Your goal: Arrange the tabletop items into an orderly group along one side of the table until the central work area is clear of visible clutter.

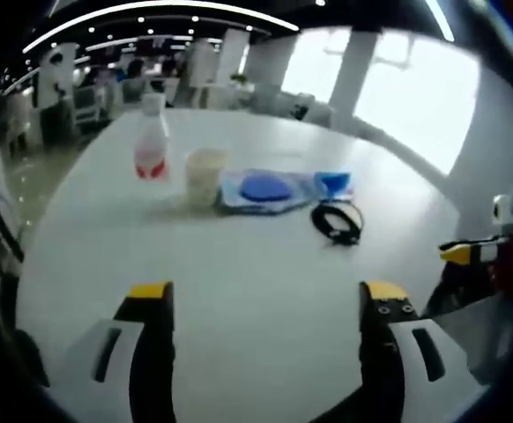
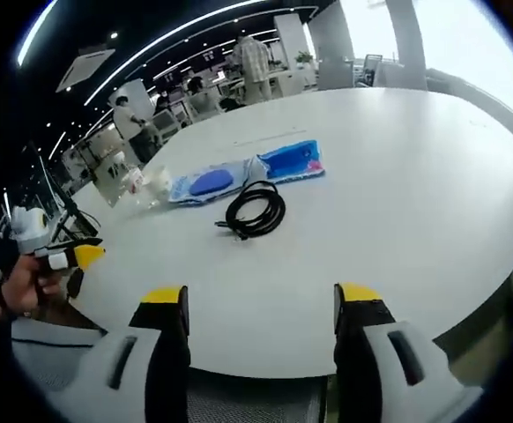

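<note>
Your left gripper [image 1: 265, 304] and right gripper [image 2: 261, 304] hover over the table [image 1: 265, 256] — jaws wide apart, holding nothing. At the left gripper view's 12 o'clock sit a spray bottle [image 1: 152, 141], cup [image 1: 204, 176], blue pouch [image 1: 270, 189] and coiled black cable [image 1: 338, 221] — close together.

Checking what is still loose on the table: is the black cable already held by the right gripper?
No: the coiled black cable lies on the table, well ahead of the open right gripper.

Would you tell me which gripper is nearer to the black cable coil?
Probably the left, narrowly. The left gripper faces the black cable coil, open, just short of it. The right gripper, also open, sits back at the table edge.
</note>
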